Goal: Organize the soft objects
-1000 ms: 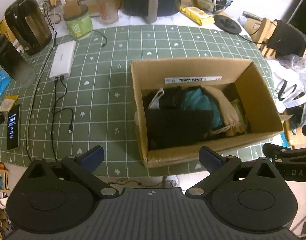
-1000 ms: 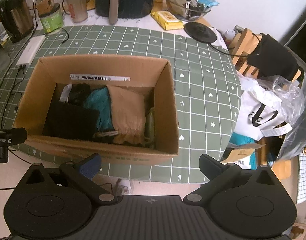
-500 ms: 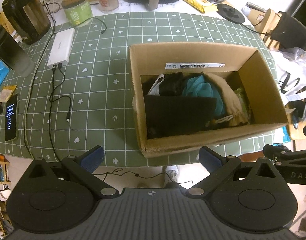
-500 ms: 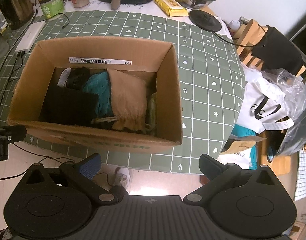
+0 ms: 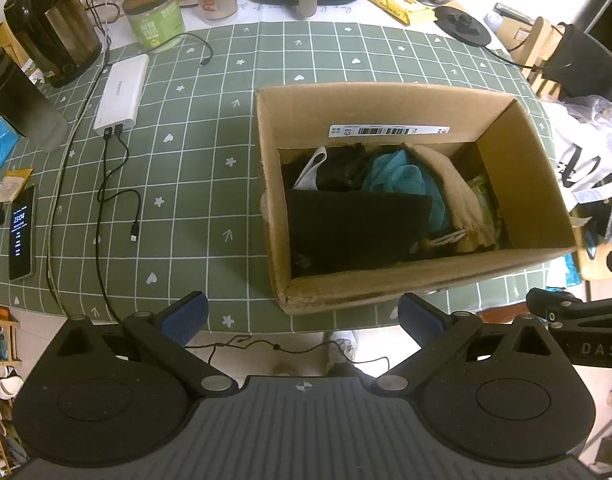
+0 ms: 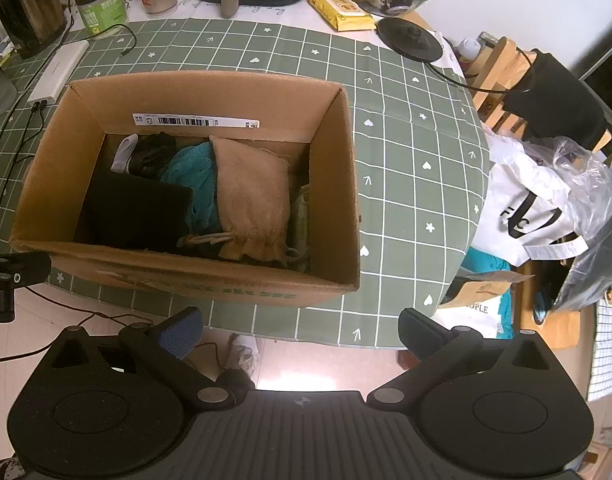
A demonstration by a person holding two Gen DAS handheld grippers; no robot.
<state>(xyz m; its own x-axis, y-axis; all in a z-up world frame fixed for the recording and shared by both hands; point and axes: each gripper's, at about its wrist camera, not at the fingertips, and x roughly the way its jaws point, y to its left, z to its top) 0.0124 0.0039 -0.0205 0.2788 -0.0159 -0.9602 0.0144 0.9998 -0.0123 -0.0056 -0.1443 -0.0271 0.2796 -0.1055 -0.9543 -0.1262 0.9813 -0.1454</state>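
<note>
An open cardboard box [image 5: 386,108] [image 6: 334,184] stands on the green checked tablecloth near the table's front edge. Inside lie a flat black cloth [image 5: 354,228] [image 6: 138,212], a teal towel [image 5: 402,180] [image 6: 194,176], a tan drawstring pouch [image 6: 252,196] [image 5: 454,196], a white sock [image 6: 124,154] and a dark bundle [image 5: 342,168]. My left gripper [image 5: 302,316] hovers open, empty, in front of and above the box. My right gripper [image 6: 302,330] is also open and empty, off the table's front edge, right of the box's middle.
Behind the box stand a kettle [image 5: 54,28], a green jar [image 5: 156,24], a white power bank [image 5: 120,94] with cables, a phone [image 5: 22,232], a yellow wipes pack [image 6: 342,12] and a kettle base [image 6: 410,36]. A chair with bags [image 6: 534,208] crowds the right side.
Both grippers have drawn back and up from the table, so the box sits farther out in each view. Both stay open; the box's contents have not moved.
</note>
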